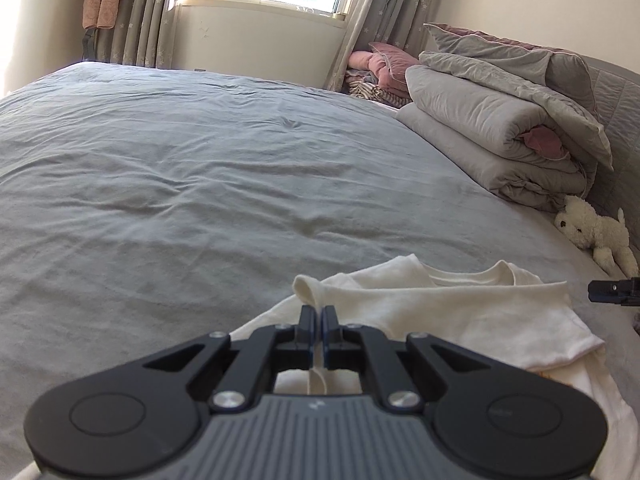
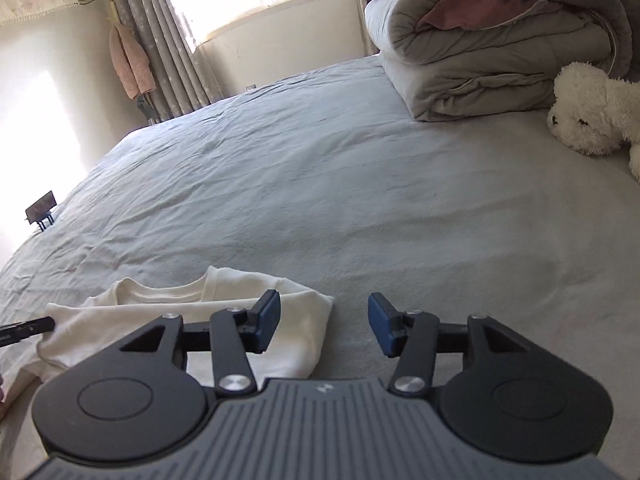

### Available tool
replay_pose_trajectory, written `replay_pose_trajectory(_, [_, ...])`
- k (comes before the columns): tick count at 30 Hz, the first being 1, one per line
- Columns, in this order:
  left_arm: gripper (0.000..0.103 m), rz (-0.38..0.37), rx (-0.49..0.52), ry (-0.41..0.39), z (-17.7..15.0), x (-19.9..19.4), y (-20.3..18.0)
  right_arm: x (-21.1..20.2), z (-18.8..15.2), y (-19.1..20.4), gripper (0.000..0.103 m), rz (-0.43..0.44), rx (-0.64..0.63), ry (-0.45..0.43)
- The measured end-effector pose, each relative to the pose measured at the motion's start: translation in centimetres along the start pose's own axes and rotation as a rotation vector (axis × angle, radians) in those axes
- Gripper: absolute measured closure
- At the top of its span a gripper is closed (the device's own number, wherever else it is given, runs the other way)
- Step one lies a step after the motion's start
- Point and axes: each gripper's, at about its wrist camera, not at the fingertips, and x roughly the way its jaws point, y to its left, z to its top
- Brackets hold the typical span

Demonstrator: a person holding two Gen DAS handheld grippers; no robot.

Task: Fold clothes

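Where curtains [image 1: 140, 12] hang, wrinkled grey bed [image 1: 180, 160] spreads.

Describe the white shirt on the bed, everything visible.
The white shirt is a cream, soft knit T-shirt with a ribbed round neckline, lying partly folded and rumpled on the grey bedsheet. One sleeve is doubled over the body. The left gripper is shut on a raised fold at its edge; the right gripper, open, hovers at its other side.

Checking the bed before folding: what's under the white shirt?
The shirt lies on the grey bedsheet. Its own lower layers show beneath the fold; anything else underneath is covered.
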Motion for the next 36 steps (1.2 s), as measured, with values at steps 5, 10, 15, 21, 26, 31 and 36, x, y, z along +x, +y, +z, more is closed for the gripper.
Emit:
replay_pose_trajectory(5, [0.099,-0.010,-0.032,0.005,0.1,-0.3,0.1,0.3,-2.0,1.1,0.091,0.062,-0.064,0.175])
replay_pose_trajectory(10, [0.099,-0.056,-0.043,-0.003,0.6,-1.4,-0.3,0.3,-3.0,-0.1,0.093,0.063,-0.070,0.193])
replay_pose_trajectory(15, [0.099,-0.027,-0.018,0.059,-0.4,-0.4,-0.9,0.2,-3.6,-1.6,0.093,0.077,-0.052,0.214])
replay_pose_trajectory(21, [0.099,-0.048,-0.049,0.078,-0.6,0.0,-0.2,-1.4,-0.6,-3.0,0.033,0.099,0.090,0.091])
replay_pose_trajectory(26, [0.099,-0.046,-0.036,0.084,-0.8,0.2,-0.3,2.9,1.4,-1.8,0.053,0.031,0.119,0.067])
replay_pose_trajectory(31, [0.099,-0.065,-0.009,0.049,-0.4,-0.5,-0.3,3.9,3.4,2.0,0.098,-0.015,-0.117,-0.038])
replay_pose_trajectory(36, [0.099,-0.059,0.000,0.069,-1.1,0.4,-0.1,6.2,1.7,1.5,0.096,-0.137,-0.260,0.028])
